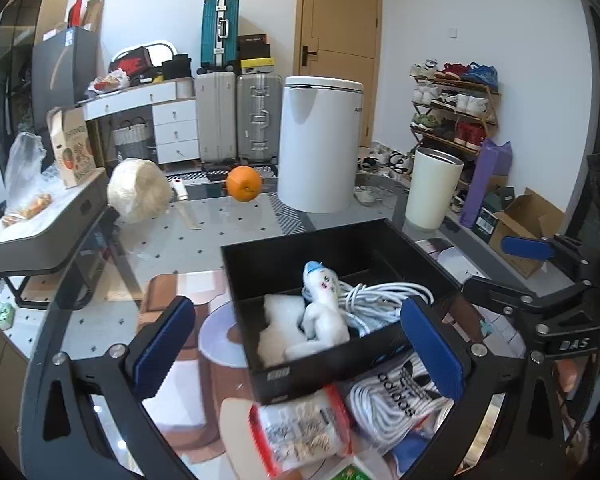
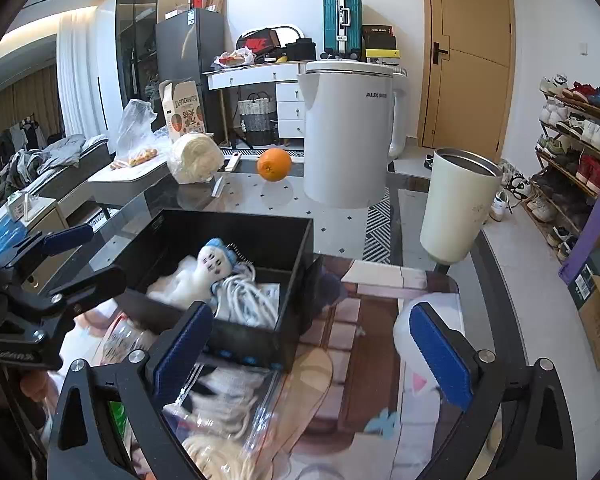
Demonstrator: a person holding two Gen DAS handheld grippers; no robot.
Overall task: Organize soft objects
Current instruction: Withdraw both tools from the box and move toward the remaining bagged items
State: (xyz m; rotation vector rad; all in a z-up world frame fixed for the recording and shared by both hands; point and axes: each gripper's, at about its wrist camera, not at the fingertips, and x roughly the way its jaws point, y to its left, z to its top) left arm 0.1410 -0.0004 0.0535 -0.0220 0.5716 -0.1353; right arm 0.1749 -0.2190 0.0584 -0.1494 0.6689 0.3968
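One doll (image 1: 324, 312), one cable coil (image 1: 380, 300) (both in box (image 1: 300, 248)), both grippers' fingers (image 1: 164, 344) wide, empty.

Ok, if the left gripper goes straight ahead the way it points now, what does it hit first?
Most likely the near wall of the black box, which sits between the open left gripper's fingers. Above that wall it would meet the plush doll inside; depth is unclear.

The black box (image 1: 340, 264) is open-topped; its far half lies bare, the near half filled by a plush doll (image 1: 324, 308) and coiled cable (image 1: 380, 296). Bagged packets (image 1: 308, 428) crowd its near wall. Far off stand a kettle (image 1: 320, 140) and cup (image 1: 434, 188).
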